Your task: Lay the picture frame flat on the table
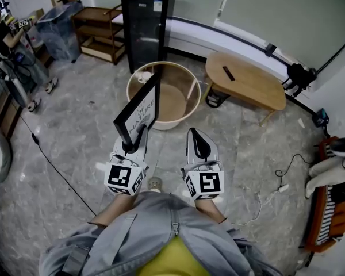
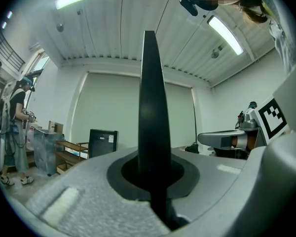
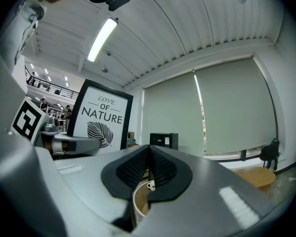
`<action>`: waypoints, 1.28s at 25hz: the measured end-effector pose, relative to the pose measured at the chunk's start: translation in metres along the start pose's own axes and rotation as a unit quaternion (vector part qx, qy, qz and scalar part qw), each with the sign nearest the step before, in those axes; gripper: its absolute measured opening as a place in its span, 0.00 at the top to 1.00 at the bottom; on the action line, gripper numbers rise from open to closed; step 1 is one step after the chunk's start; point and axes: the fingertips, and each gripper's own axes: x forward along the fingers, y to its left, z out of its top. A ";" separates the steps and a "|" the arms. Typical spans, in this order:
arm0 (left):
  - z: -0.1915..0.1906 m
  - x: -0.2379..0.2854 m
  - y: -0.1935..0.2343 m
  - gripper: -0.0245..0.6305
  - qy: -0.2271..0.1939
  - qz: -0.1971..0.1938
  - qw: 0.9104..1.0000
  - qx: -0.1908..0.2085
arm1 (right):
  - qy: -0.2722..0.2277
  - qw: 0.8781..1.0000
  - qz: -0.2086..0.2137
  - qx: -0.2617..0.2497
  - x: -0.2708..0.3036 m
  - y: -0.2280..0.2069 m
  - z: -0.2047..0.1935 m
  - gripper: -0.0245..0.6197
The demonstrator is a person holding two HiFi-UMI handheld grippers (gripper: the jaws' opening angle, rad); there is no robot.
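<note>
Head view, frame: the picture frame (image 1: pixel 139 111) is off the table, upright with a slight tilt, in the air above the near rim of the round table (image 1: pixel 187 105).
Head view, left: the left gripper (image 1: pixel 133 140) is clamped on the frame's bottom edge.
Head view, right: the right gripper (image 1: pixel 198 144) is just beside it and touches nothing.
Head view, table: 1 white cup (image 1: pixel 142 77) sits at the far left of the top; the rest looks bare.
Left gripper view, jaws: squeezed tight on the frame (image 2: pixel 150 107), which shows edge-on as 1 dark slab rising straight up between the 2 pads.
Left gripper view, side: the right gripper (image 2: pixel 227 139) shows at the right.
Right gripper view, jaws: pressed together with nothing between them, so it is empty.
Right gripper view, frame: the printed face (image 3: pixel 101 117) is turned this way with the left gripper (image 3: pixel 71 143) under it; the table rim and cup show below the jaws.
Step, my read: carry and lower; the laying down has not yet begun.
How I'd do it: go forward over the bare middle, clear of the cup. Tip the top edge away and down and land the far edge first. Ease the rest flat and release only once it rests.
Watch: it's a 1-edge grip, so the frame may swing. I'd go slow and use the right gripper to steady the free edge.
</note>
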 end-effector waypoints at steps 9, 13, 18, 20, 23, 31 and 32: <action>-0.030 0.036 0.033 0.95 0.025 -0.012 0.999 -0.022 | 0.032 0.999 -0.020 0.015 0.046 -0.009 -0.031 0.96; -0.038 0.050 0.042 0.95 0.030 -0.018 0.999 -0.023 | 0.038 0.999 -0.020 0.019 0.063 -0.013 -0.040 0.96; -0.042 0.088 0.050 0.95 0.032 -0.029 0.999 -0.023 | 0.041 0.999 -0.010 0.017 0.102 -0.030 -0.046 0.96; -0.046 0.104 0.053 0.95 0.031 -0.035 0.999 -0.018 | 0.042 0.999 -0.001 0.013 0.120 -0.034 -0.051 0.96; -0.052 0.131 0.059 0.95 0.029 -0.043 0.999 -0.016 | 0.045 0.999 0.018 0.004 0.149 -0.040 -0.058 0.96; -0.064 0.247 0.078 0.95 0.043 -0.062 0.997 -0.035 | 0.053 0.997 0.051 -0.009 0.252 -0.098 -0.063 0.96; -0.066 0.261 0.079 0.95 0.046 -0.064 0.996 -0.038 | 0.054 0.997 0.052 -0.011 0.264 -0.107 -0.062 0.96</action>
